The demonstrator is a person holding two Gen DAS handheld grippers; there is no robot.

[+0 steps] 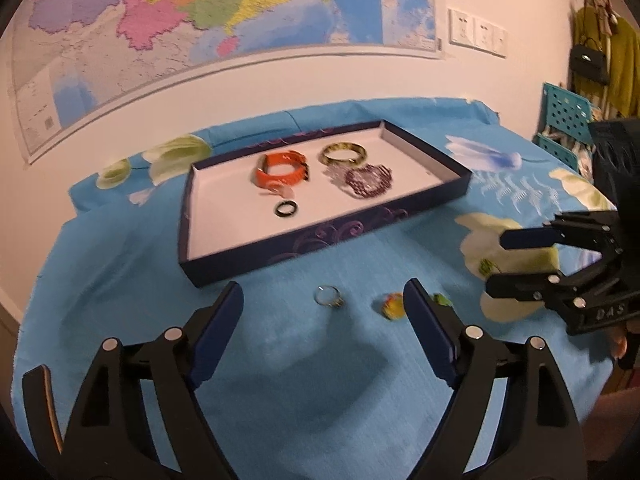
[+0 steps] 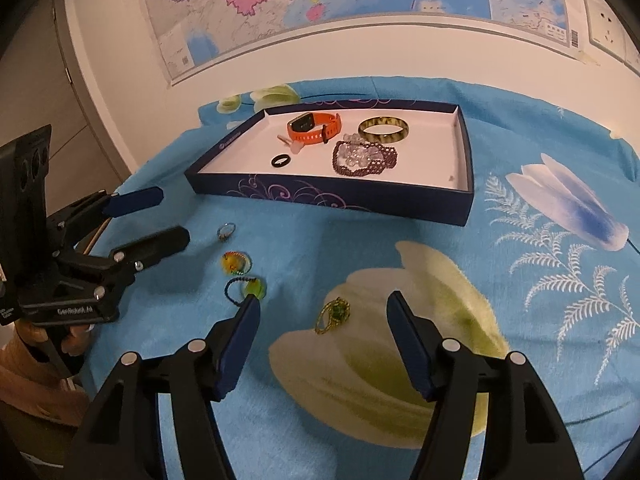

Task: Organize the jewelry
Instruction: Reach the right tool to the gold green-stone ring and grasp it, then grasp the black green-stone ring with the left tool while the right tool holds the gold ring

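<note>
Holding my left gripper spread wide, I have a silver ring lying flat between its fingers. Beside it sits a yellow charm, then a green bead ring. My right gripper, also open, brackets a gold ring. Ahead, the navy tray, long side left-right, holds an orange watch, black ring, green bangle and beaded bracelets.

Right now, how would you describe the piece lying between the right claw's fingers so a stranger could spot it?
Start at the dark blue tray on the blue floral cloth, then come toward the big pale flower print. On its left edge, inside the open right claw, lies a gold wire ring with a green stone; its neighbours are beaded or plain.
</note>
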